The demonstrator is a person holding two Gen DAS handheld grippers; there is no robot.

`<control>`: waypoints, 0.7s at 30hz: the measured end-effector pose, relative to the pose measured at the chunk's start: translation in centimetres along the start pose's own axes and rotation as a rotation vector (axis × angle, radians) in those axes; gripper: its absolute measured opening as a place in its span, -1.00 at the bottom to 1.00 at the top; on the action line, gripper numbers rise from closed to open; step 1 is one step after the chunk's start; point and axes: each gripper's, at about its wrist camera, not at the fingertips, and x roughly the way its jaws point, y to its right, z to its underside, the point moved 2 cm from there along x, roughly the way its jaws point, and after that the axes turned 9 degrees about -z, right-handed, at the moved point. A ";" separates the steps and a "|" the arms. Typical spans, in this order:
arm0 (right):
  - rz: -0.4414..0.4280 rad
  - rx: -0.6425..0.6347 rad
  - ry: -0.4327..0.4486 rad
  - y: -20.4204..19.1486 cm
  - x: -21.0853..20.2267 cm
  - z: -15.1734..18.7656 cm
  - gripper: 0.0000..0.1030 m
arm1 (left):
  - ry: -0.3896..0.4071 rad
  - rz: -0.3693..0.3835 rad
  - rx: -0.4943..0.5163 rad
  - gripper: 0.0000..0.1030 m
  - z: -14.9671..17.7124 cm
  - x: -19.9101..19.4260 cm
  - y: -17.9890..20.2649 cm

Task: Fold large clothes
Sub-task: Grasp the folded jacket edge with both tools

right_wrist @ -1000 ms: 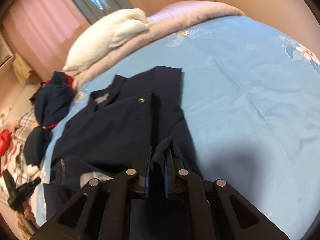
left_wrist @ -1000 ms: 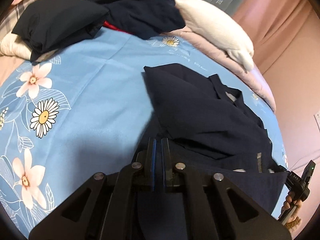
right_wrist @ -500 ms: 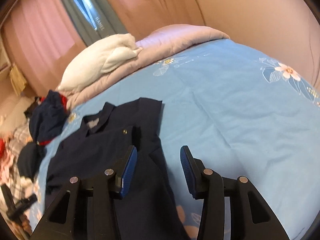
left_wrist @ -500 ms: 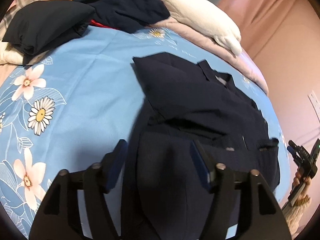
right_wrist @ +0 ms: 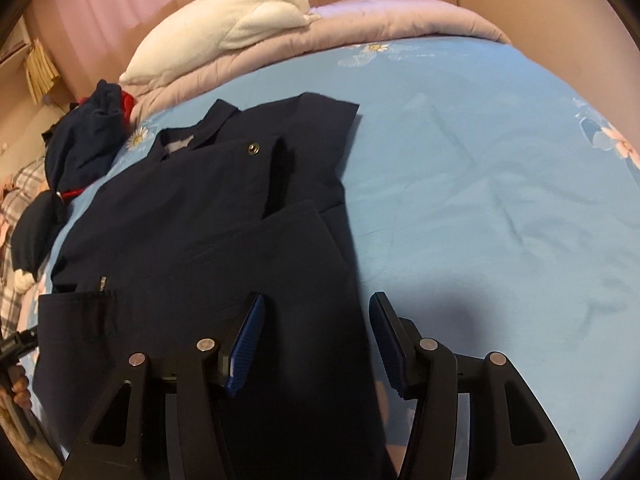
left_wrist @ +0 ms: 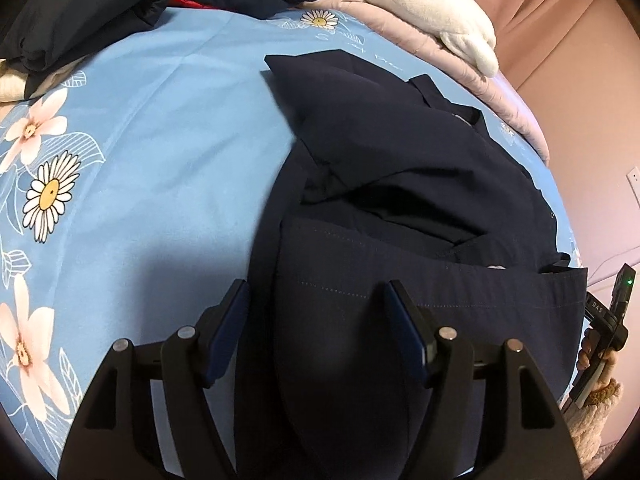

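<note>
A dark navy jacket lies on the blue floral sheet, collar toward the pillows. Its lower part is folded up over the body. My left gripper stands open just above the folded part's left edge; the cloth lies under the gap and the pads do not press it. My right gripper hovers over the folded part's right edge, jaws opening, with fabric below them and none pinched. Each gripper shows at the other view's edge, the right gripper and the left gripper.
A white fluffy blanket rests on a pink quilt at the bed's head. A pile of dark clothes sits beyond the jacket's far corner. Bare sheet stretches to the right of the jacket.
Both grippers were shut on the jacket's hem a second ago; both have opened and let it go. The hem now lies flat over the jacket's body, and both grippers have sunk toward it.
</note>
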 end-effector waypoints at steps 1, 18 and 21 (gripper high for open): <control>-0.008 -0.003 -0.002 -0.1 0.1 0.1 0.05 | -0.003 0.001 0.002 0.34 0.0 0.1 0.0; 0.045 -0.049 0.072 -0.9 -1.3 0.7 -0.84 | 0.010 -0.056 0.021 0.31 1.1 0.4 0.4; 0.047 -0.050 0.119 -1.2 -2.7 0.8 -0.89 | 0.015 -0.060 0.024 0.25 1.3 0.0 0.5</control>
